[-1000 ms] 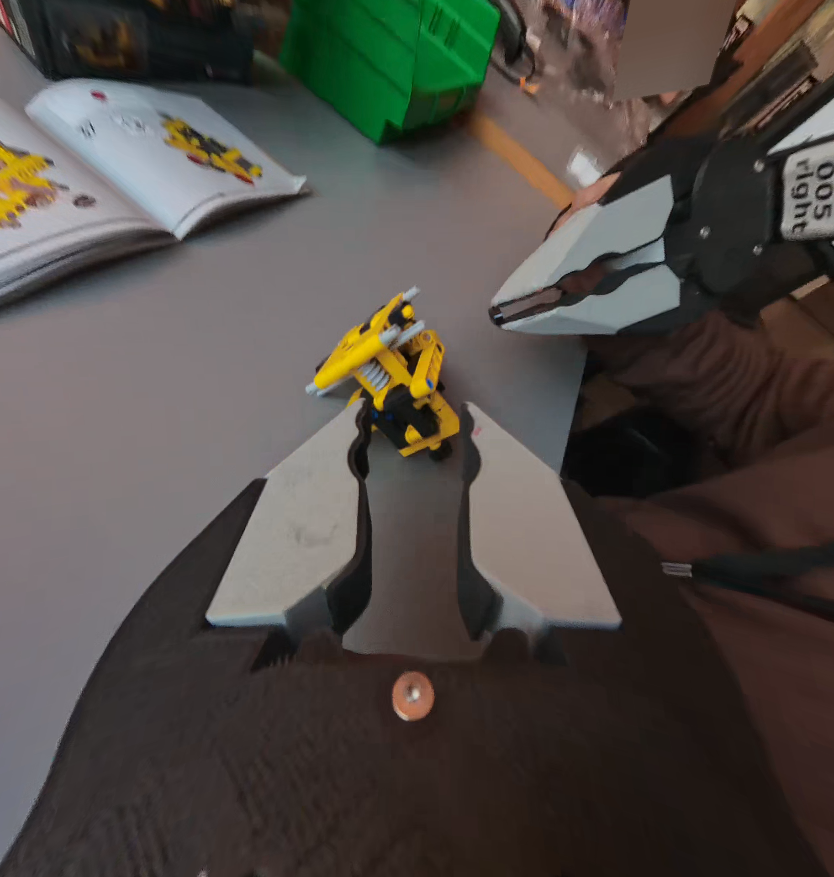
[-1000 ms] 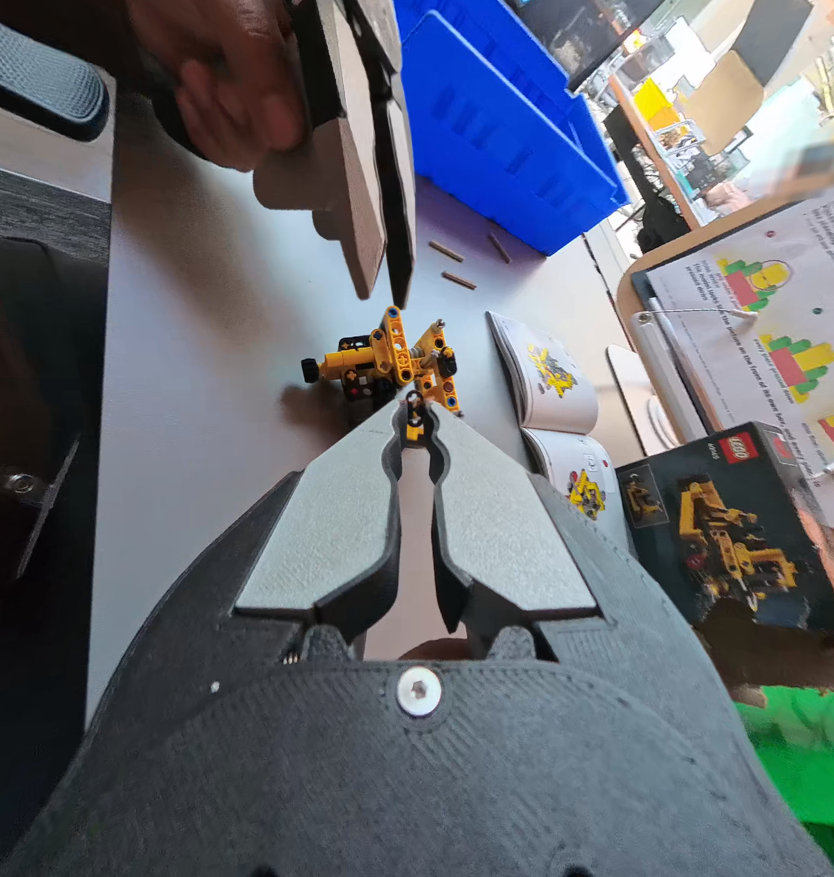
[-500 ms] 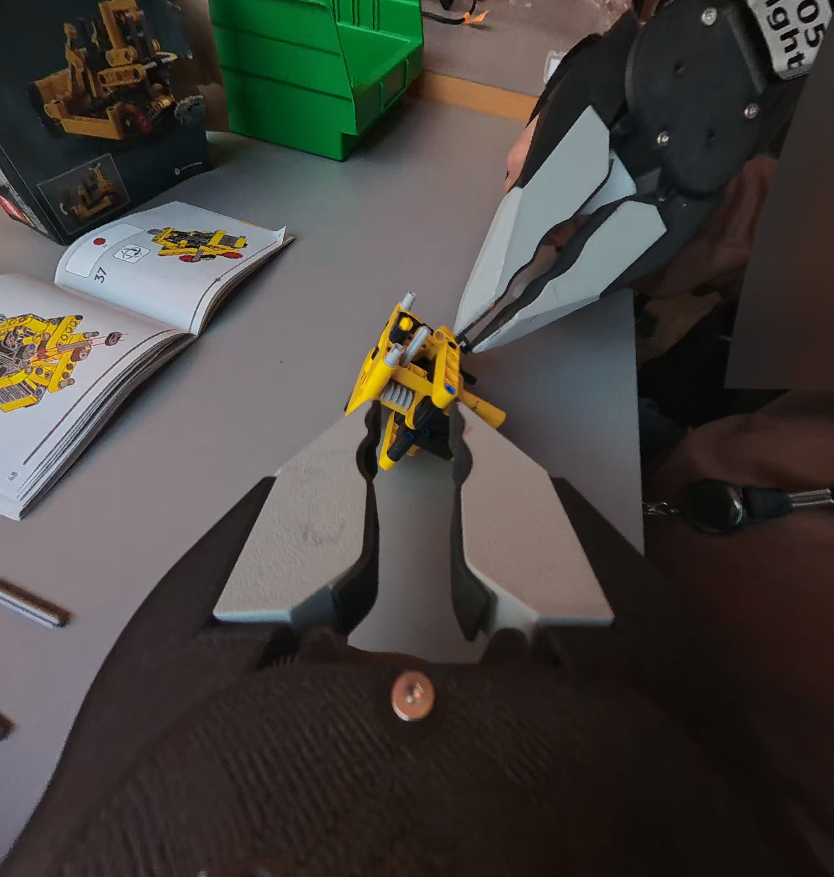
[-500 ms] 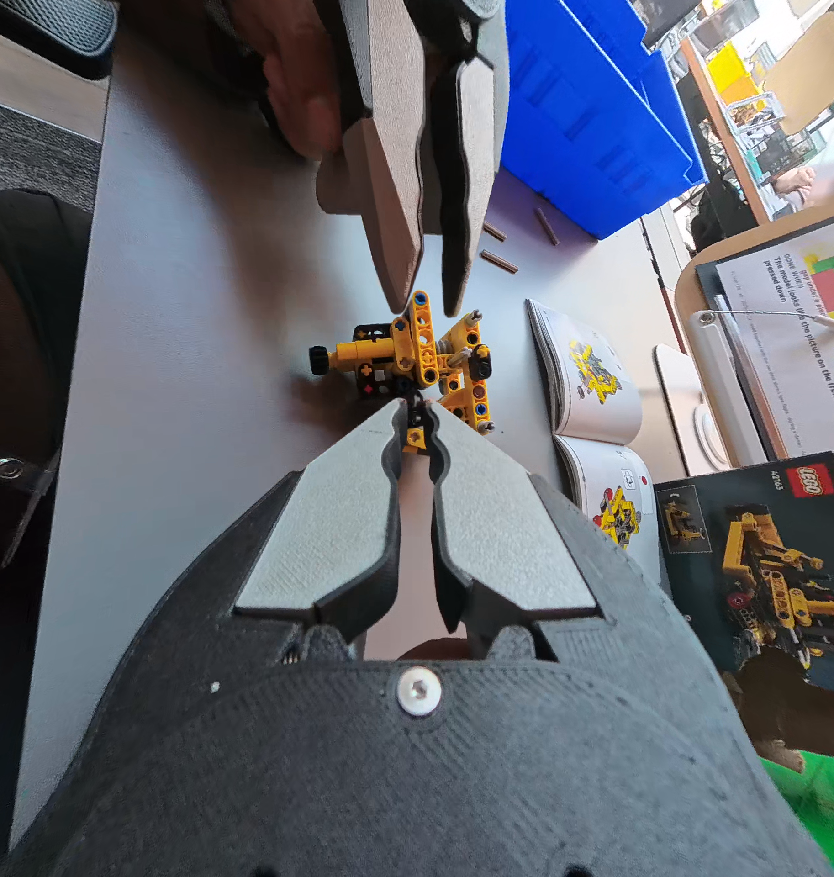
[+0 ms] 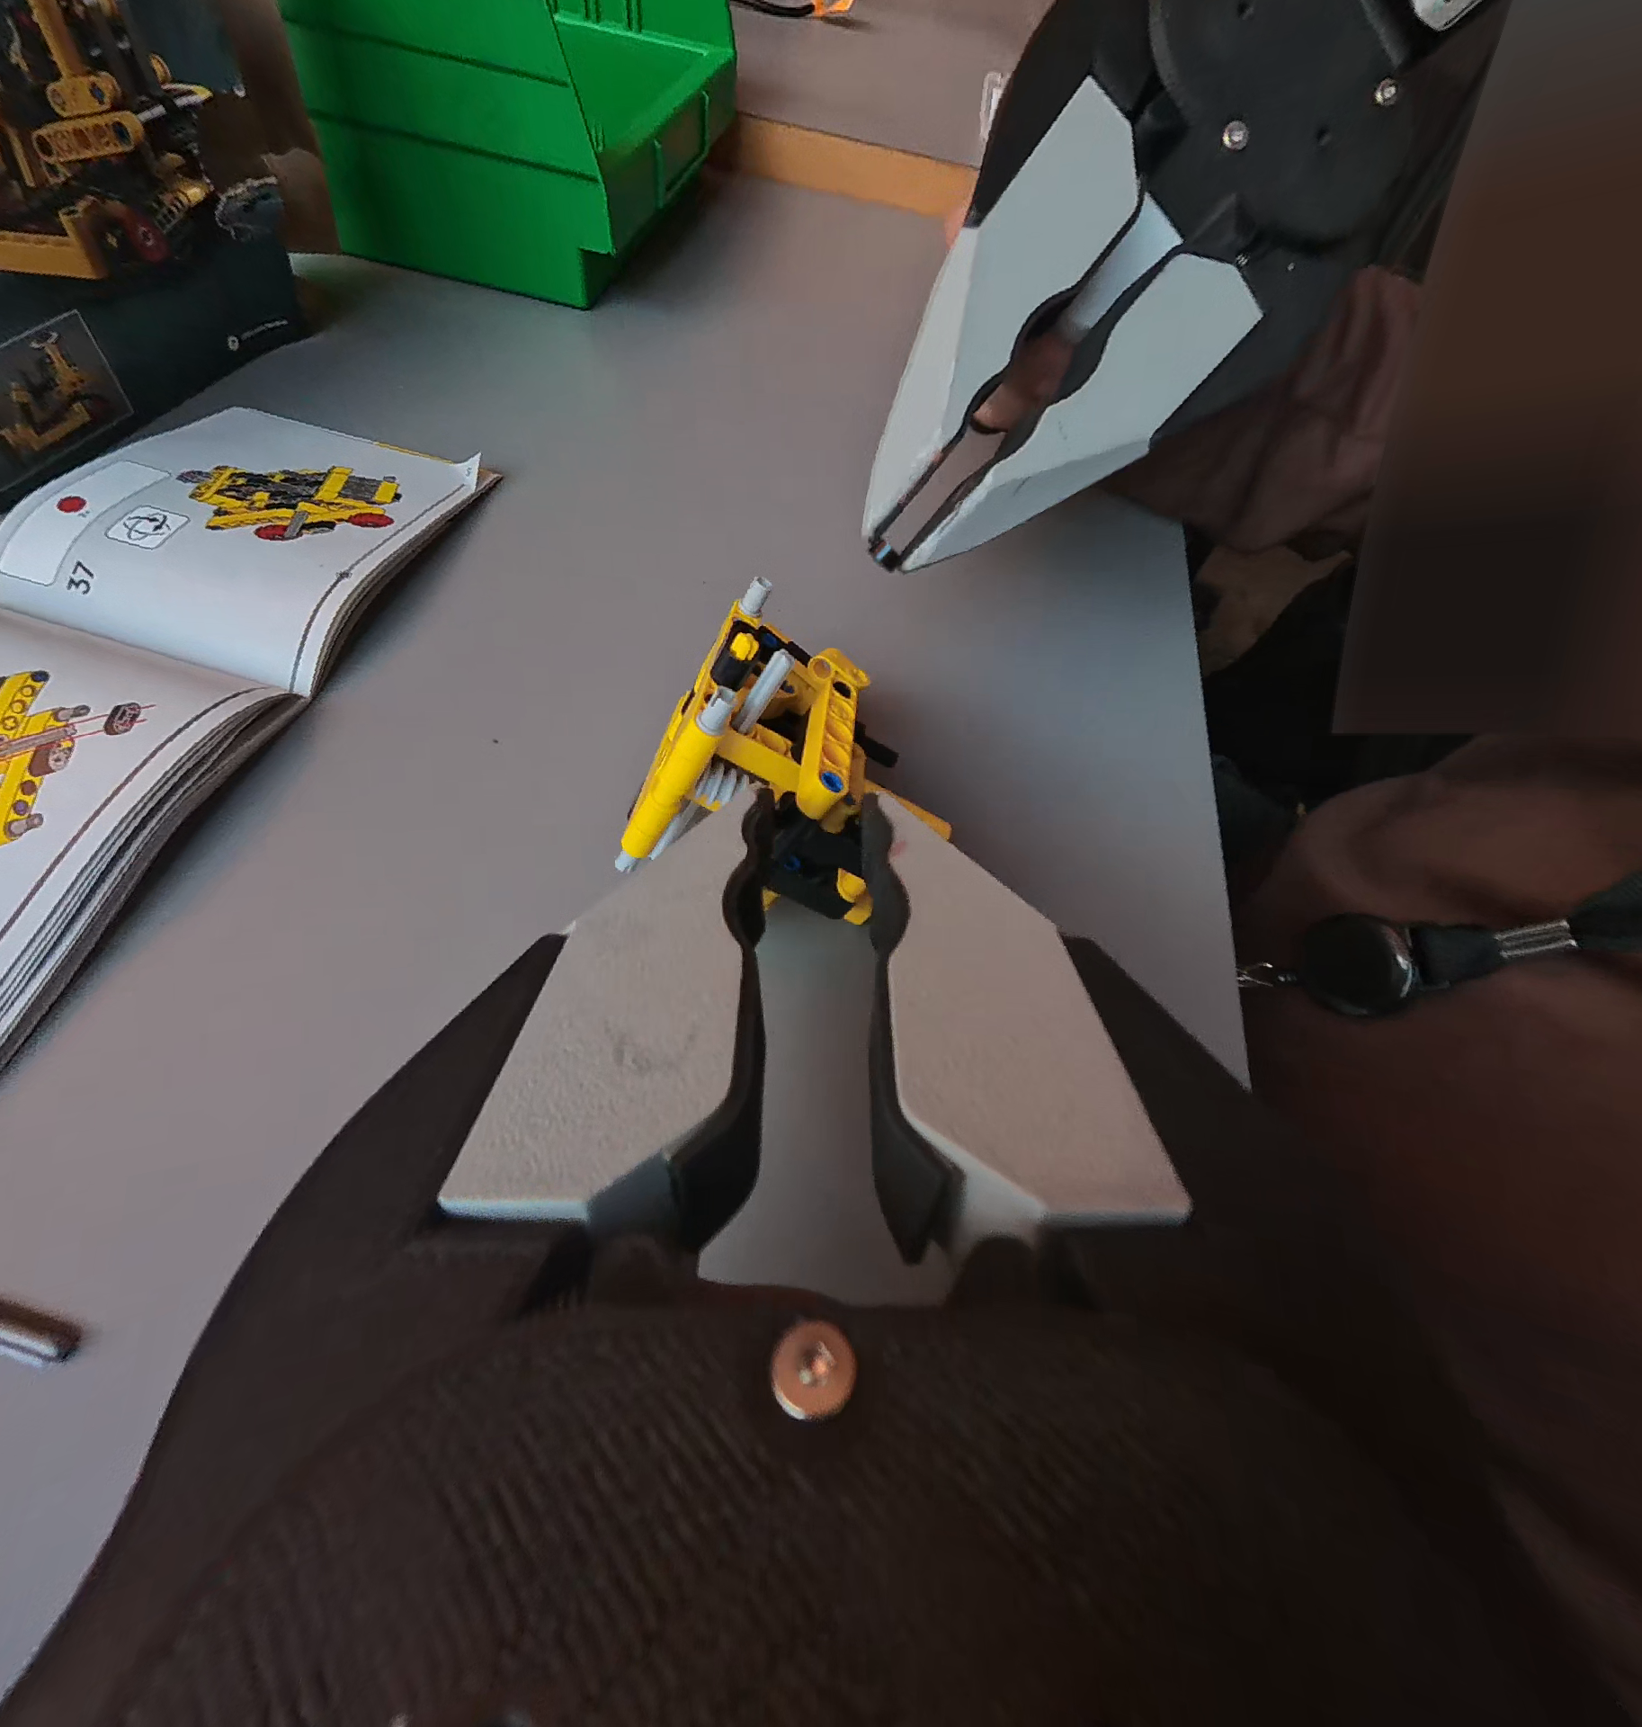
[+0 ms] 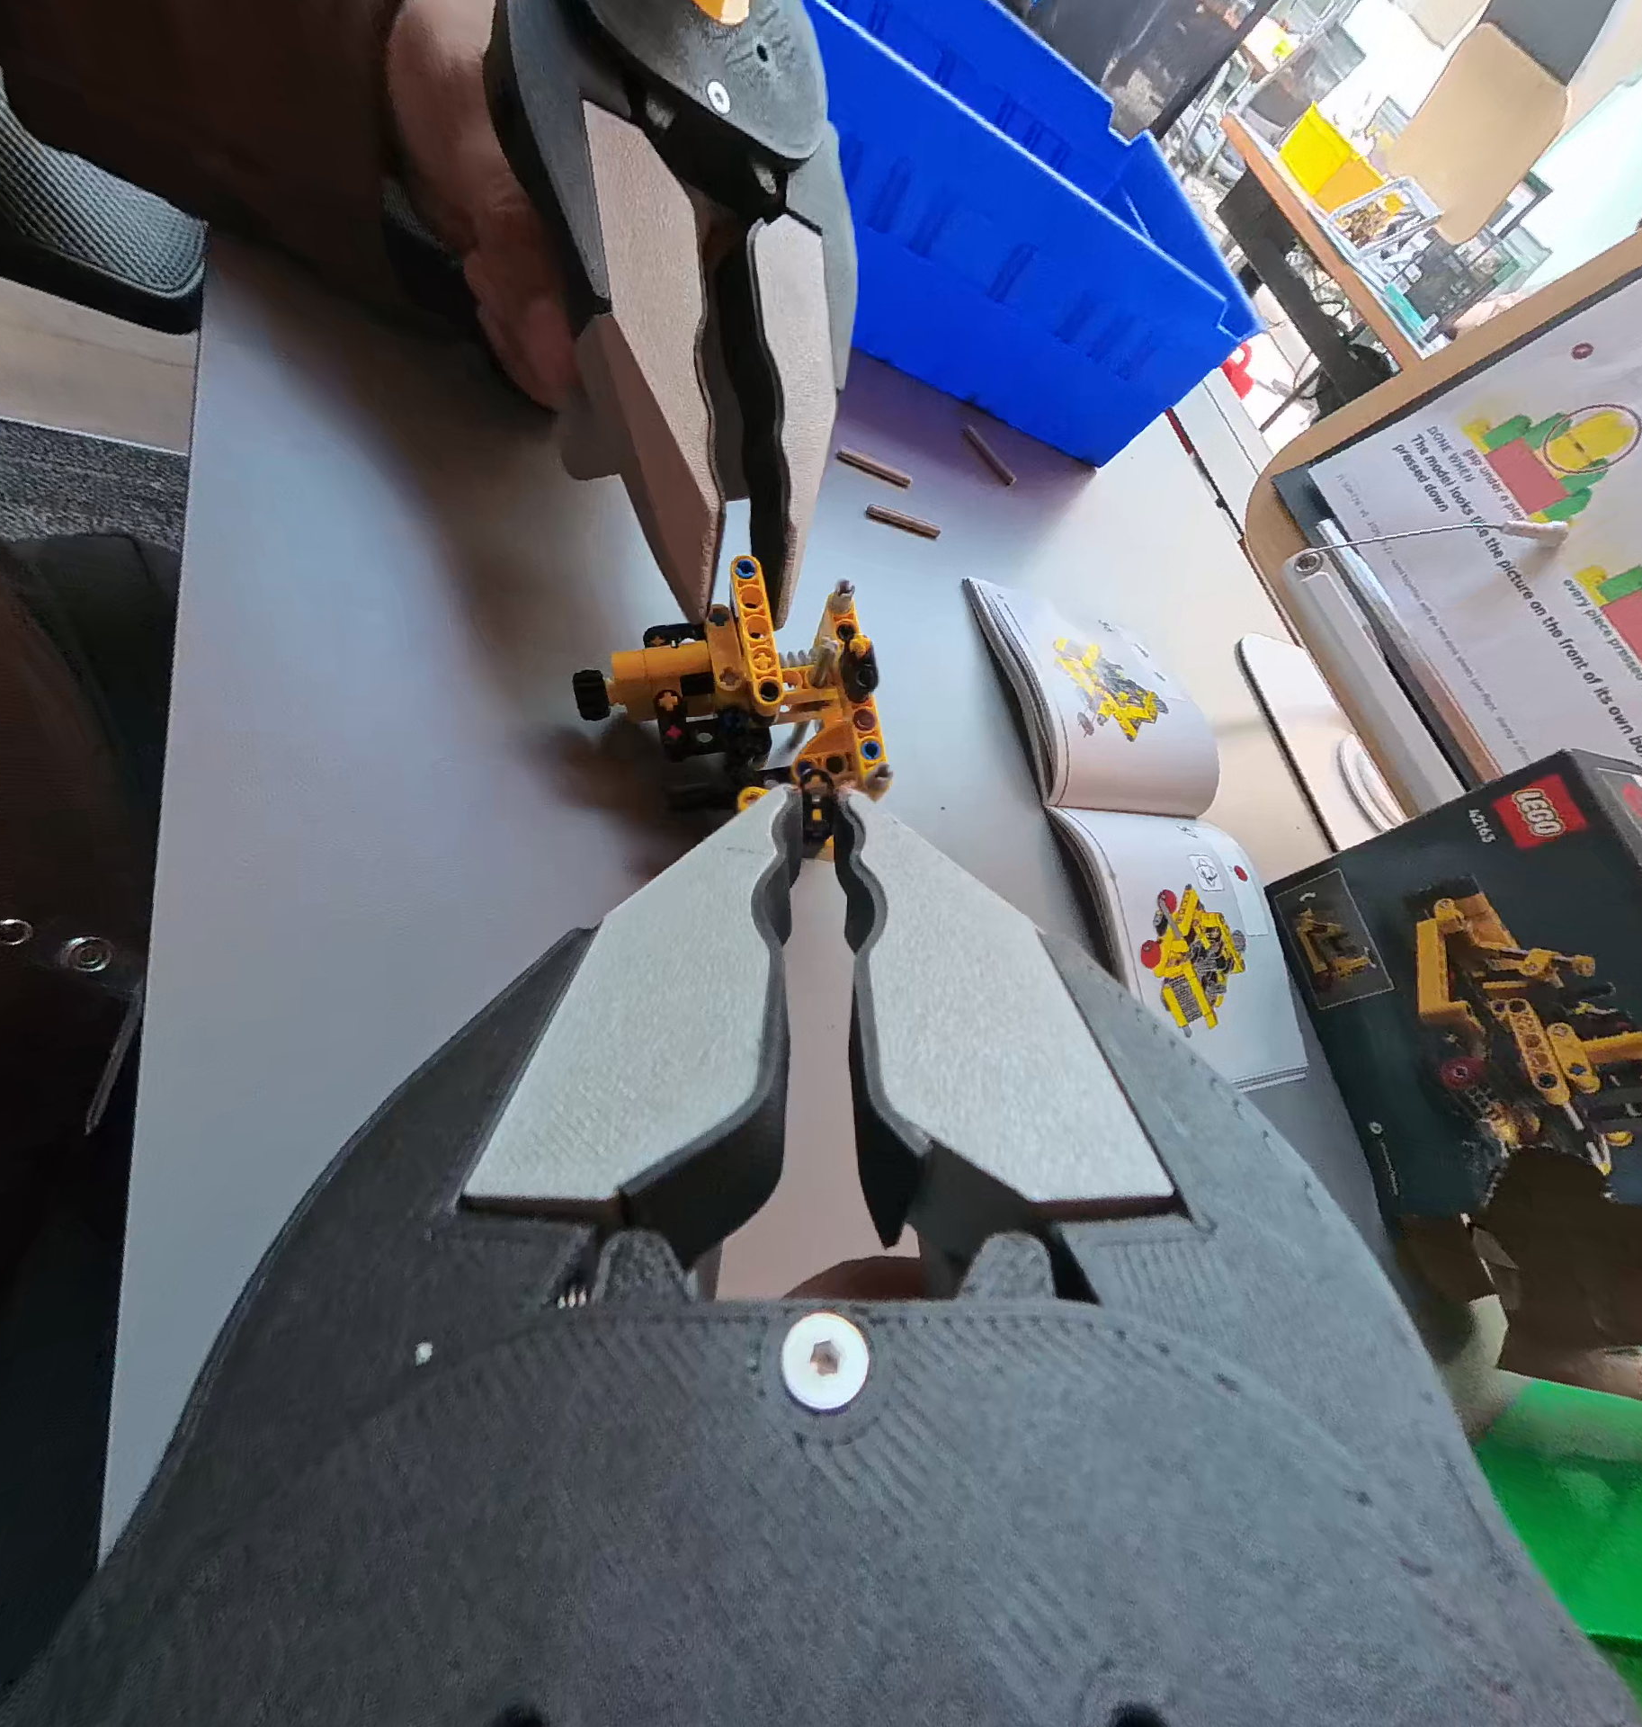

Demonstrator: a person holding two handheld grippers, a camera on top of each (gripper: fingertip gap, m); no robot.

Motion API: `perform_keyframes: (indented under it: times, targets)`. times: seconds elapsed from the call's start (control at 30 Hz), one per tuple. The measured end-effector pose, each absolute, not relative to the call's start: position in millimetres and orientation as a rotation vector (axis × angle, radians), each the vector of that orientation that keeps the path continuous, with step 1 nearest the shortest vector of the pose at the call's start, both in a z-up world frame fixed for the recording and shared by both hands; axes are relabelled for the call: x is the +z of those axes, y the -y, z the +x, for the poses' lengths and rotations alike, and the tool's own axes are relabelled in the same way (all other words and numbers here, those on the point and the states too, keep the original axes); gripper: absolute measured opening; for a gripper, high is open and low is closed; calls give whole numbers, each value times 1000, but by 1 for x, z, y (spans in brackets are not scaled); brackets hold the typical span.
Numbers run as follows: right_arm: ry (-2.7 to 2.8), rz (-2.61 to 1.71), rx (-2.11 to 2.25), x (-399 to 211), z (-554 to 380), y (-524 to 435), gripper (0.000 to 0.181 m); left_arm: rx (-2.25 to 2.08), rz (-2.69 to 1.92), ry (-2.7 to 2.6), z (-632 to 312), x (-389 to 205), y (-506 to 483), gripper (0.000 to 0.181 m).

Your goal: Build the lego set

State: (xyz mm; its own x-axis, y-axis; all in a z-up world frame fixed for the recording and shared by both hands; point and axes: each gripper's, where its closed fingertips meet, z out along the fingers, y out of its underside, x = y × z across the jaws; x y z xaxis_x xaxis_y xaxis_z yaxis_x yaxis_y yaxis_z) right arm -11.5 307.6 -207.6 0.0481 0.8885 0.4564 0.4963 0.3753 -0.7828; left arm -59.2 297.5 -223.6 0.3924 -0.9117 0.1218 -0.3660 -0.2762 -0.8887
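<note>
- Whereas half a second ago its tips touched the model, the right gripper now hangs clear of the part-built yellow and black brick model, up and to the model's right in the left wrist view.
- Its jaws stay nearly pressed together, pinching a small yellow and black piece just short of the model.
- The left gripper keeps its hold: jaws narrowed onto the model's black lower end, the model standing on the grey worktop.
- Left of the model lies the open white instruction booklet; beyond that, the dark set box and green plastic bin.
- In the right wrist view a blue plastic bin and three thin brown rods lie past the model.
- Nothing lies between the small piece and the model.
</note>
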Motion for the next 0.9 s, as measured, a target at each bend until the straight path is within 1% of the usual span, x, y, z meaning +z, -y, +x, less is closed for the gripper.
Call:
perform_keyframes:
  times: [0.17, 0.33, 0.43, 0.57, 0.73, 0.9]
  targets:
    - [1626, -1258, 474, -213, -15, -304, 3, -863, -1834, -1110, -58, -224, -298, 15]
    - [1615, -1271, 517, -207, -16, -307, 3, -994, -1880, -1040, -56, -218, -301, 13]
    - [1610, -1309, 586, -203, -14, -312, 3, -1063, -1883, -996, -56, -212, -306, 7]
    - [1617, -1342, 644, -204, -16, -322, 3, -1144, -1916, -968, -58, -214, -308, 8]
    - [1632, -1317, 745, -200, -20, -321, 3, -1136, -1894, -964, -62, -216, -307, 8]
    - [1734, -1273, 675, -209, -31, -312, 3, -1152, -1889, -976, -64, -216, -308, 8]
